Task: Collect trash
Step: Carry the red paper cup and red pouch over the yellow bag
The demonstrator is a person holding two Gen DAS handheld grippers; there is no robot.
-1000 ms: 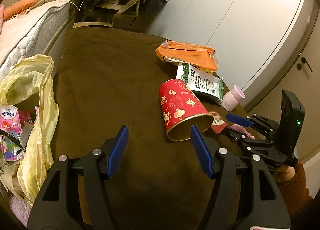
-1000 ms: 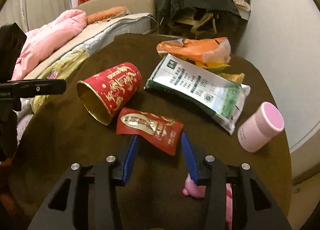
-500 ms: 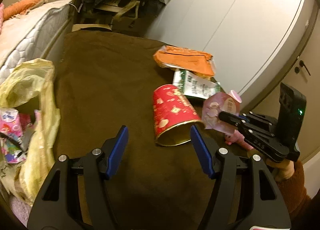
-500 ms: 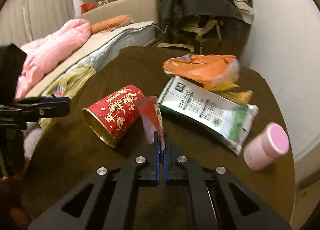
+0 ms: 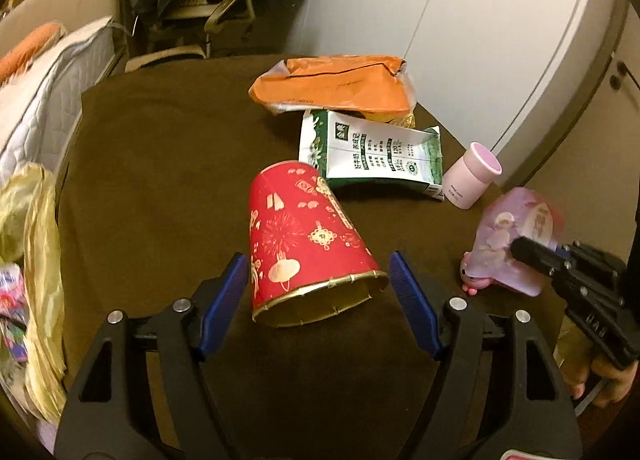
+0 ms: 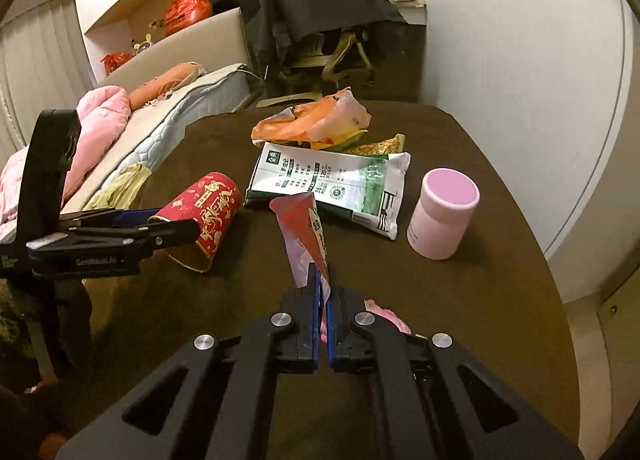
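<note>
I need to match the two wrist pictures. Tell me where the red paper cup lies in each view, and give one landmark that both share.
Left wrist view: the red paper cup lies on its side in the lower centre, mouth toward the camera, between the opening left gripper fingers.
Right wrist view: the cup lies left of centre, partly behind the left gripper.
Shared landmark: the pink jar, standing beside the green-and-white packet.

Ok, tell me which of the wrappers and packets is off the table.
The red wrapper, pinched in the right gripper; the orange packet and green-and-white packet lie flat.

Red paper cup (image 5: 304, 236) with gold rim lying on its side, red wrapper (image 6: 304, 232) lifted upright, green-white packet (image 5: 372, 152) and orange bag (image 5: 332, 84) lying flat
</note>
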